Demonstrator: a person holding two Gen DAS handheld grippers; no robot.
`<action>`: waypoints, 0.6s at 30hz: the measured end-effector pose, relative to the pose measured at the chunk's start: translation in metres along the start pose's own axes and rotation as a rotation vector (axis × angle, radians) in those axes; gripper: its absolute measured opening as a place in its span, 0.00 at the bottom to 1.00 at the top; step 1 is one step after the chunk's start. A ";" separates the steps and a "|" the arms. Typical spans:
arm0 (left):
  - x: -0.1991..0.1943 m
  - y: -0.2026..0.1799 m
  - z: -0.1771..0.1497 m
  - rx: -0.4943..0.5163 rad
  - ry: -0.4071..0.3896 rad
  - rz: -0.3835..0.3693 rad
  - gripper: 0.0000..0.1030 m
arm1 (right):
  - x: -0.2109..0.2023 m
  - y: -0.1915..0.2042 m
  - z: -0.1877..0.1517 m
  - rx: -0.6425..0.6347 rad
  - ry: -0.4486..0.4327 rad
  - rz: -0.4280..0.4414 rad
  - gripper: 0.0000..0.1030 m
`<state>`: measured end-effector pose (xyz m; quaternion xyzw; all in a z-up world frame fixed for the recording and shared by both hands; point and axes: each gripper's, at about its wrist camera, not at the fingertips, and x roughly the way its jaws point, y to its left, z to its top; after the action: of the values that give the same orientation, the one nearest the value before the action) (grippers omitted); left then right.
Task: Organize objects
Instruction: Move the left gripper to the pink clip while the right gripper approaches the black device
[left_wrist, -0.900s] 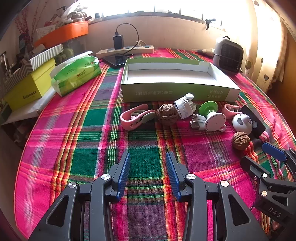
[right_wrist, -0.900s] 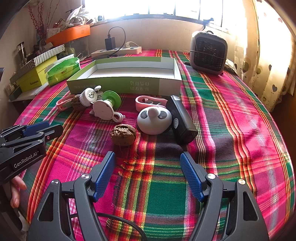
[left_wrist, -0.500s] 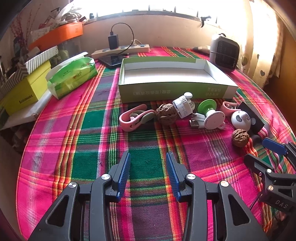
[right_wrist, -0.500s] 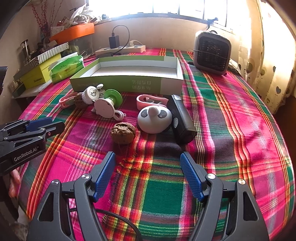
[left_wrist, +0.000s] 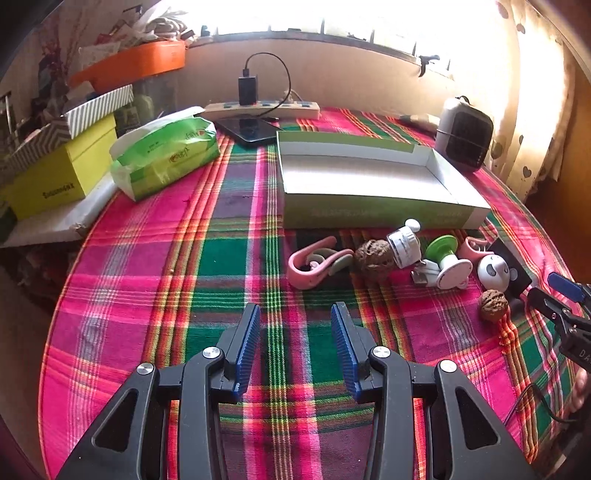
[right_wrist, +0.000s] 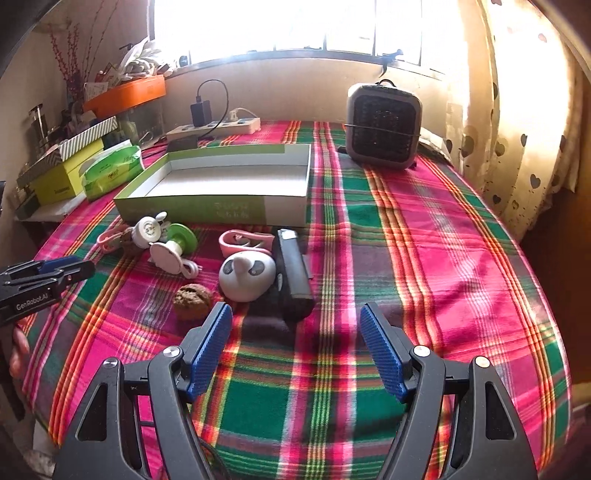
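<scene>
An empty green and white box (left_wrist: 369, 177) (right_wrist: 221, 184) lies open on the plaid cloth. In front of it lie a pink clip (left_wrist: 314, 264), a walnut (left_wrist: 375, 254), a white round gadget (left_wrist: 404, 245), a green and white suction piece (left_wrist: 443, 258), a white panda-faced gadget (right_wrist: 246, 275), a second walnut (right_wrist: 192, 300), a second pink clip (right_wrist: 242, 242) and a black block (right_wrist: 293, 275). My left gripper (left_wrist: 294, 321) is open and empty, short of the pink clip. My right gripper (right_wrist: 296, 323) is open and empty, just short of the black block.
A small grey heater (right_wrist: 382, 127) stands at the back right. A power strip (left_wrist: 262, 107) with a charger, a dark phone (left_wrist: 251, 129), a green tissue pack (left_wrist: 166, 155) and yellow boxes (left_wrist: 62, 173) sit at the back left. The table edge curves close on both sides.
Both grippers have moved: the left view has swung left, so the objects sit further right. The right gripper has come closer to the walnut and black block. Both stay open.
</scene>
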<state>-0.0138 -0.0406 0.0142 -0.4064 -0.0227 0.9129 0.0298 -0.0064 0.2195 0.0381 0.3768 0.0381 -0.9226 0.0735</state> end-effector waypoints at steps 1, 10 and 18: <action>0.000 0.003 0.002 -0.003 -0.004 -0.003 0.37 | 0.002 -0.001 0.002 -0.002 0.003 -0.002 0.69; 0.008 0.011 0.019 0.018 -0.012 -0.044 0.37 | 0.020 -0.010 0.012 0.003 0.041 0.002 0.60; 0.023 0.008 0.027 0.054 0.010 -0.093 0.37 | 0.032 -0.011 0.016 -0.005 0.070 0.030 0.50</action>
<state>-0.0496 -0.0469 0.0147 -0.4084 -0.0168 0.9088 0.0830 -0.0415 0.2247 0.0268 0.4092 0.0375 -0.9075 0.0871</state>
